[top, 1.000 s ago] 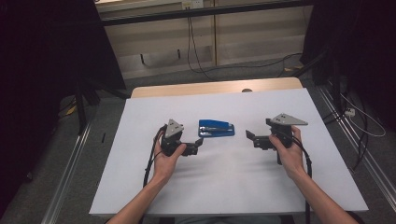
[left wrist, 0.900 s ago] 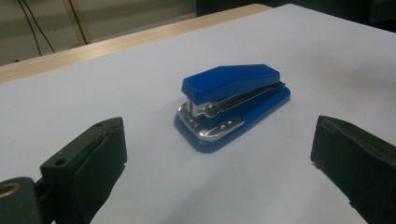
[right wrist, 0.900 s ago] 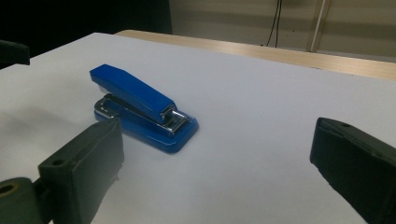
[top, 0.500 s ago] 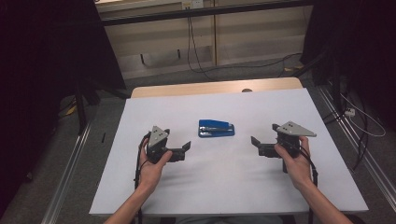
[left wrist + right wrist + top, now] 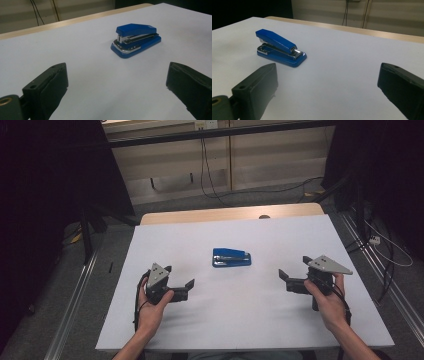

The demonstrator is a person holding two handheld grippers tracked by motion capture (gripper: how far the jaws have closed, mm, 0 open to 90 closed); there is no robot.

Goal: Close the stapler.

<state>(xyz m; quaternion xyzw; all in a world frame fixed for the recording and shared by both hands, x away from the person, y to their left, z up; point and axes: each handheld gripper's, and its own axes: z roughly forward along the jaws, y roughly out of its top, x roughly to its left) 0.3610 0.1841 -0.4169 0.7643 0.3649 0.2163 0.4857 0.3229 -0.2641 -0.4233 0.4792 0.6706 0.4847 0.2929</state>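
A blue stapler [image 5: 231,257] lies flat near the middle of the white table [image 5: 235,320]. My left gripper [image 5: 180,276] is held low at the front left, jaws wide open and empty, pointing right toward the stapler [image 5: 136,40]. My right gripper [image 5: 295,268] is held at the front right, also open and empty, its jaws pointing left; the stapler [image 5: 280,48] sits ahead and to the left in its view. Both grippers are well apart from the stapler.
The white sheet leaves a strip of wooden tabletop [image 5: 230,213] bare at the far edge. Cables [image 5: 210,175] run along the floor and wall behind. A metal rail [image 5: 75,295] runs beside the table's left side.
Both grippers have drawn back toward the front of the table and outward, away from the stapler. The stapler has not moved.
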